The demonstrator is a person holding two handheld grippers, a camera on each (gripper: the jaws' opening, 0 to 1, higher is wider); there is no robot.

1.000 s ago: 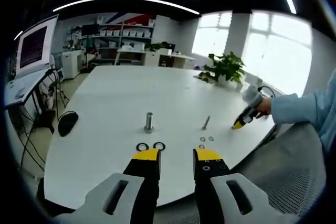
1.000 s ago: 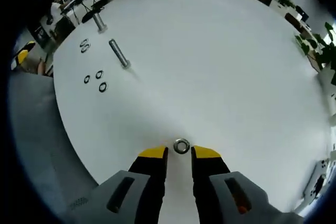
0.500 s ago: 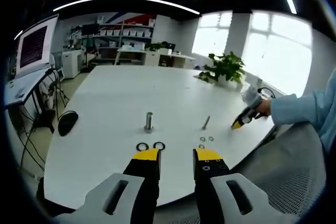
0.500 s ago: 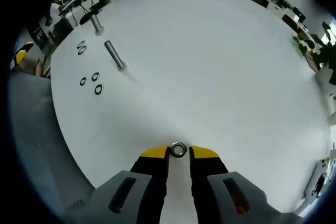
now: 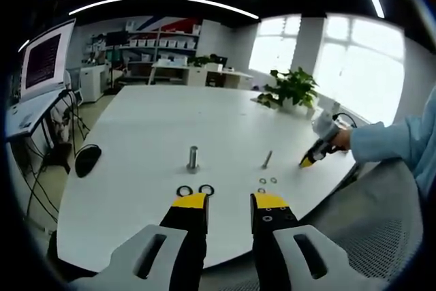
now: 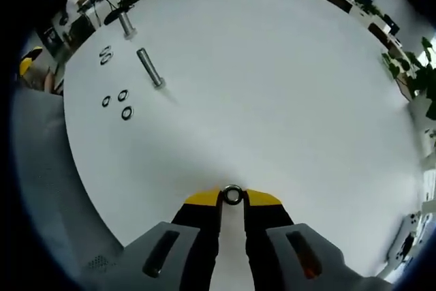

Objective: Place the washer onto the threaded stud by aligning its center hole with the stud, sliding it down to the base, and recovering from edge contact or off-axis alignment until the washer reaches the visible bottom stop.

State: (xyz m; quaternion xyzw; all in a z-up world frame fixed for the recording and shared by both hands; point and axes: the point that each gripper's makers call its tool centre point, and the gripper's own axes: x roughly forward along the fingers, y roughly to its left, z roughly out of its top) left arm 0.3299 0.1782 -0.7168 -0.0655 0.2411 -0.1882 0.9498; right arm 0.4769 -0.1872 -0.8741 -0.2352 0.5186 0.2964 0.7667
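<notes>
So you are at the very start of the job: your right claw [image 6: 232, 199] sits low on the round white bench [image 6: 286, 86] with its yellow-tipped jaws drawn in on either side of the small silver metal washer [image 6: 233, 195], which lies flat on the bench near the edge closest to you. The jaws look to be touching its rim, so I judge the pinch is made or nearly so, but the washer has not left the surface.

Everything else is left to do. The upright grey threaded stud on its round base [image 5: 193, 158] stands well apart from that washer, toward the middle of the bench, and carries nothing. You have yet to lift, carry across, centre the hole, and slide down to the base.

Your left claw [image 5: 228, 202] hangs above the near edge, jaws parted and empty, with two dark rings [image 5: 195, 190] just beyond its tips. A loose grey bolt [image 5: 268, 159] lies on its side beside the stud, with small rings [image 5: 268, 181] near it.

Hard to make out: whether the right jaws truly bear on the washer, and the stud's threads, which are too small to read.
</notes>
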